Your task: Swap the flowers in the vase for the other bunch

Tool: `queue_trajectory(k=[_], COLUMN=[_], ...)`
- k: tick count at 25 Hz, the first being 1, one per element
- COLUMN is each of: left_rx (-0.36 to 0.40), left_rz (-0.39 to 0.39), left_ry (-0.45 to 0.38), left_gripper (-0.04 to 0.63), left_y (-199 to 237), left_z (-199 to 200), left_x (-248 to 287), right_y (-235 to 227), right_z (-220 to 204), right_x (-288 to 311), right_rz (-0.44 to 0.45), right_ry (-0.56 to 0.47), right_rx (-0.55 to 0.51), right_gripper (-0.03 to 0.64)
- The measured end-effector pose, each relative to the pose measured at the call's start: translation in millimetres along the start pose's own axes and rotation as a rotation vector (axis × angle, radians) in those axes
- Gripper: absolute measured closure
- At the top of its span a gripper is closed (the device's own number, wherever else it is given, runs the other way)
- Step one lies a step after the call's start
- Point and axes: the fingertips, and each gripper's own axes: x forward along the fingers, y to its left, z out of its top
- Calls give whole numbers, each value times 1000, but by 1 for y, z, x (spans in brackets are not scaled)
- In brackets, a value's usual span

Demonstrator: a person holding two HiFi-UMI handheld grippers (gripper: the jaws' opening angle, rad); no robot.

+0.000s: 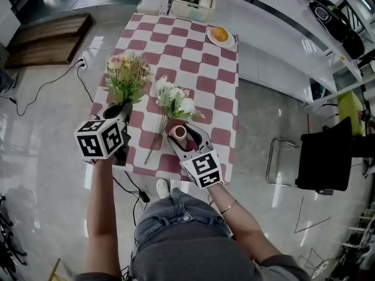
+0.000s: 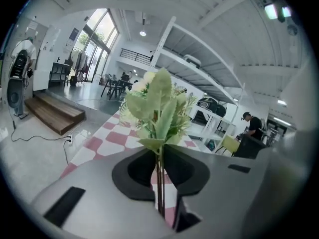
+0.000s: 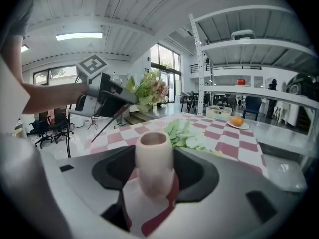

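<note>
**A:** Found the pale pink ceramic vase (image 1: 179, 134) where?

**B:** Upright and empty near the front edge of the red-and-white checked tablecloth (image 1: 199, 57), clamped by its sides between the jaws of the right gripper (image 1: 186, 139).

**A:** And spotted the flowers where?

**B:** Saw the pink-and-yellow leafy bunch (image 1: 127, 78) held up over the table's left edge, thin stems pinched in the nearly closed left gripper (image 1: 119, 113). Noted the white-flowered bunch (image 1: 174, 101) lying flat on the cloth just beyond the vase. Caught, well behind, a white plate (image 1: 229, 41) with an orange.

1 orange (image 1: 220, 34) lies on a plate (image 1: 232, 40) near a white crate (image 1: 190, 12).
</note>
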Motion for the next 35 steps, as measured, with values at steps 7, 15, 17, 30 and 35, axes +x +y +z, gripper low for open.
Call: queue_trajectory(k=[7,15,17,30,35], left_rx=[25,70,77,109,112], left_rz=[-115,-231,-256,-386,-405], left_ry=[-98,-158,-173,-225,-246], left_gripper=[540,540,540,540,540], left_y=[-56,-120,-133,-196,-204], left_z=[33,58,65,89,90], left_x=[-12,-13,-13,5,20], right_y=[2,4,3,3,3], right_z=[-1,0,1,0,0], right_x=[-2,-4,-5,-4,-2], right_rz=[0,-3,-4,-10,-8], right_ry=[-9,-14,-12,-8,-6], right_rx=[-4,0,-3,-2,-4], right_gripper=[368,368,368,368,368])
